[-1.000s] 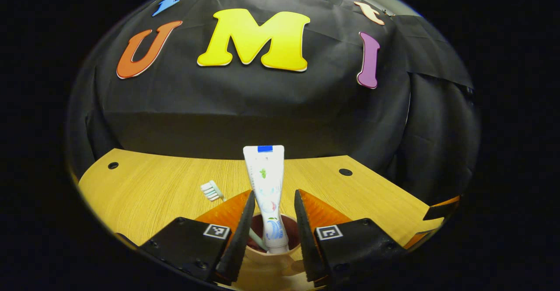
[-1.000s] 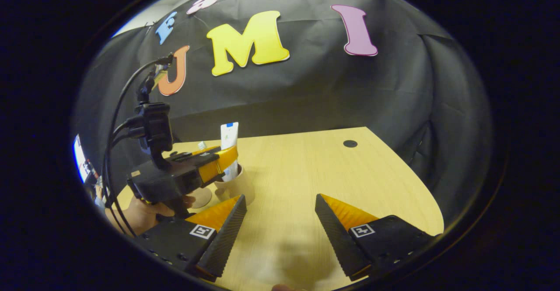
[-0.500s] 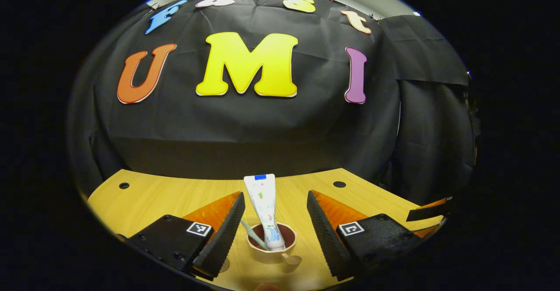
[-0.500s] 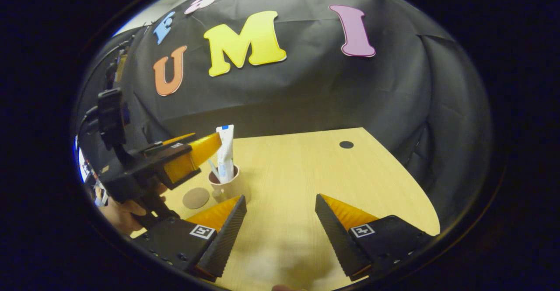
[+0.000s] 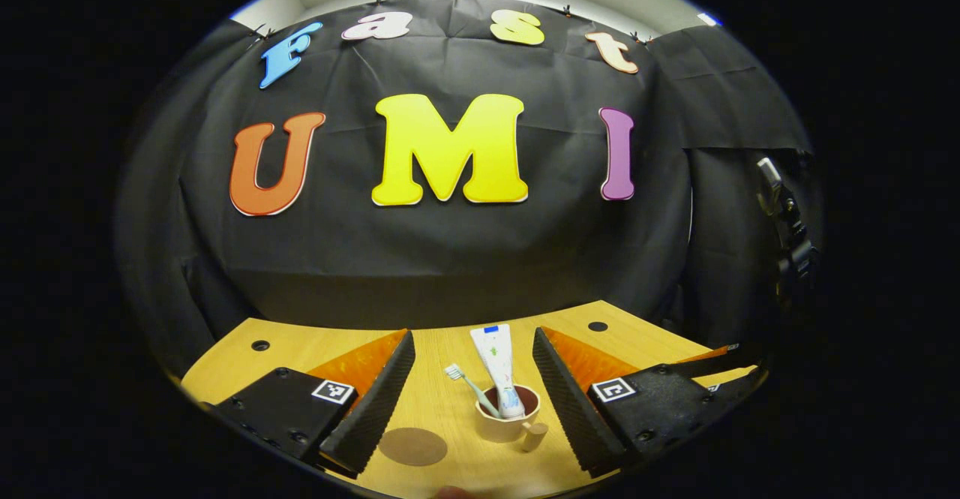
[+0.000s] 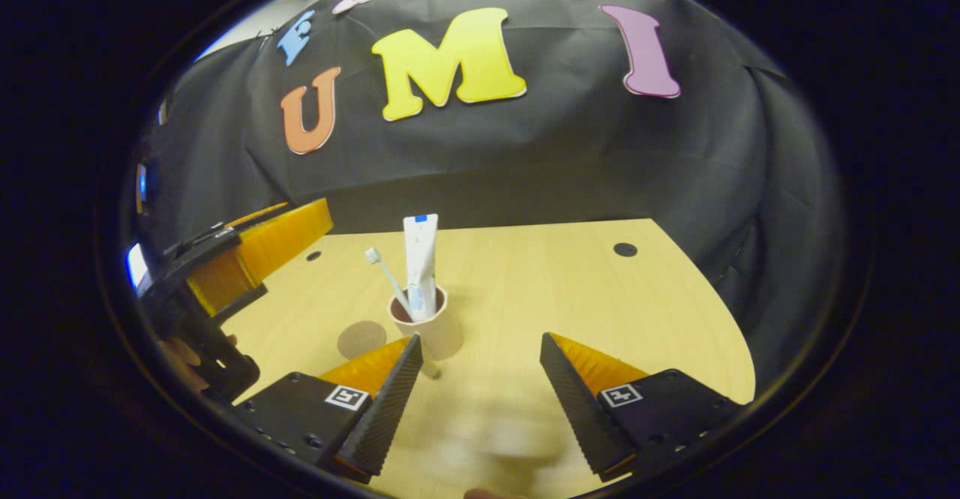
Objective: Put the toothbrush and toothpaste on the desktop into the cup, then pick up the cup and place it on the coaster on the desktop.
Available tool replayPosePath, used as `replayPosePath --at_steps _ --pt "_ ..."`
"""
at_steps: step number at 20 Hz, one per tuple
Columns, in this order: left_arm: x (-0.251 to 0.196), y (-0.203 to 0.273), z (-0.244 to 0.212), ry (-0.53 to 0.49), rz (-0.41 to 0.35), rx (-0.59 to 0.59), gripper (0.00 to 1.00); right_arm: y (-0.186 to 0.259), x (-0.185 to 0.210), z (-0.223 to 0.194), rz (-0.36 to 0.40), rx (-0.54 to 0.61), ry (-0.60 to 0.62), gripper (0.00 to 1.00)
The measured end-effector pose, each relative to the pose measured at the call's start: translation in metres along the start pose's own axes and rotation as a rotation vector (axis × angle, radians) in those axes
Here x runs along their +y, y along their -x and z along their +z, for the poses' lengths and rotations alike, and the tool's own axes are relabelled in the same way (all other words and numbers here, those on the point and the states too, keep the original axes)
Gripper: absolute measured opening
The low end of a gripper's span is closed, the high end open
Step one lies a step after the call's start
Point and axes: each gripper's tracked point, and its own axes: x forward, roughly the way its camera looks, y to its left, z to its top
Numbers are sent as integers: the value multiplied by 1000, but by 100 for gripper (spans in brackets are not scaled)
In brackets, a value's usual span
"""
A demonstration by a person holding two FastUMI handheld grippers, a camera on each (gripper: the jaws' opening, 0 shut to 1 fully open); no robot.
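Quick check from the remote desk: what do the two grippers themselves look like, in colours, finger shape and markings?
The left gripper and the right gripper match: black bodies, two wedge-shaped fingers with orange outer faces and ribbed black inner pads, and a small square black-and-white marker on each finger base.

Your left gripper [image 5: 472, 364] hangs open above the desk [image 5: 450, 409]. Cup [image 5: 504, 422] w/ toothpaste [image 5: 498, 364] and brush [image 5: 469, 386] sits btwn the fingers; coaster [image 5: 412, 446] at its 8 o'clock, apart.

Toothbrush [image 5: 466, 383], toothpaste [image 5: 499, 368] upright in cup [image 5: 507, 425]; coaster [image 5: 412, 446] beside.
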Motion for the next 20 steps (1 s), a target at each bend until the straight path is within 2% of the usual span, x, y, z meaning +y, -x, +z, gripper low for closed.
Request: replayPosePath --at_steps 7,8,11,16,18,19,20 --pt "41 51 9 15 87 54 99 -27 48 -3 53 107 29 96" --pt "45 60 8 16 95 65 99 -31 53 -5 57 123 31 93" --pt "61 82 11 19 135 79 98 -45 63 -10 54 163 40 96" --pt "79 114 14 16 174 108 99 -77 63 -26 1 259 65 96" --pt "88 122 15 -5 198 111 99 -90 62 -34 -15 315 63 92" --pt "93 124 17 -10 209 111 99 -96 60 -40 -31 347 68 96" --pt "99 126 17 -10 222 110 99 -99 61 -43 -35 375 69 94"
